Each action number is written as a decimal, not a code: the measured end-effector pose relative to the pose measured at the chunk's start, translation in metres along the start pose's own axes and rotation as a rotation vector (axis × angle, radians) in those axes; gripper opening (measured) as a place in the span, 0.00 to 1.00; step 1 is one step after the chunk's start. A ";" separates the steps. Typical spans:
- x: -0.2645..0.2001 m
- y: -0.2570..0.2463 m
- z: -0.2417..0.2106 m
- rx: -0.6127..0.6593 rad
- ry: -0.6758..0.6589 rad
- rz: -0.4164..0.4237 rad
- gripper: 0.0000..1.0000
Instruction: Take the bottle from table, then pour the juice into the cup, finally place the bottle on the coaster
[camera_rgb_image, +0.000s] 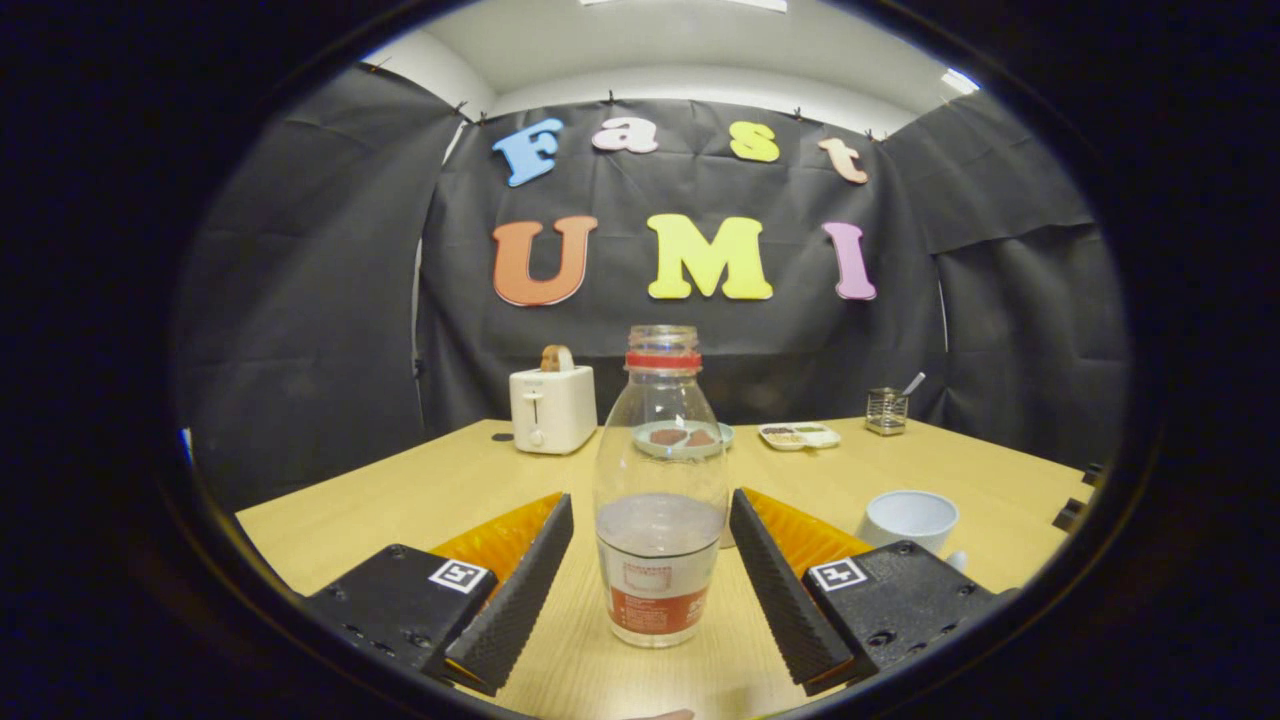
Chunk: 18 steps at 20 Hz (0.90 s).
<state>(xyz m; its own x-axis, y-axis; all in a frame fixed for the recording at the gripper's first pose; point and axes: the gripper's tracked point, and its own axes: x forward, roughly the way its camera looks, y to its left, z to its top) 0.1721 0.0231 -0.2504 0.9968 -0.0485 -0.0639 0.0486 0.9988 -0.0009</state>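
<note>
A clear plastic bottle (660, 490) stands upright on the wooden table (400, 500), uncapped, with a red ring at its neck, a label low down and pale liquid filling its lower part. It sits between my two fingers, with a gap on each side. My gripper (652, 522) is open around it; neither finger touches it. A white cup (908, 520) stands on the table to the right, just beyond the right finger. A sliver of something round shows behind the bottle's right side; I cannot tell what it is.
At the far side of the table stand a white toaster (552, 407) with bread in it, a plate (684, 438) with brown pieces behind the bottle, a small divided dish (798, 435) and a wire holder (886, 410) with a spoon. Black cloth walls the booth.
</note>
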 end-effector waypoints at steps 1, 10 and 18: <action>0.005 0.001 -0.004 0.005 0.006 0.000 1.00; 0.043 -0.011 -0.018 -0.006 -0.008 -0.071 0.97; 0.028 0.012 -0.004 -0.004 0.079 0.003 0.82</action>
<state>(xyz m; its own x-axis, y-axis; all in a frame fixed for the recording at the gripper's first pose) 0.2002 0.0340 -0.2559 0.9888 -0.0450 -0.1421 0.0447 0.9990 -0.0047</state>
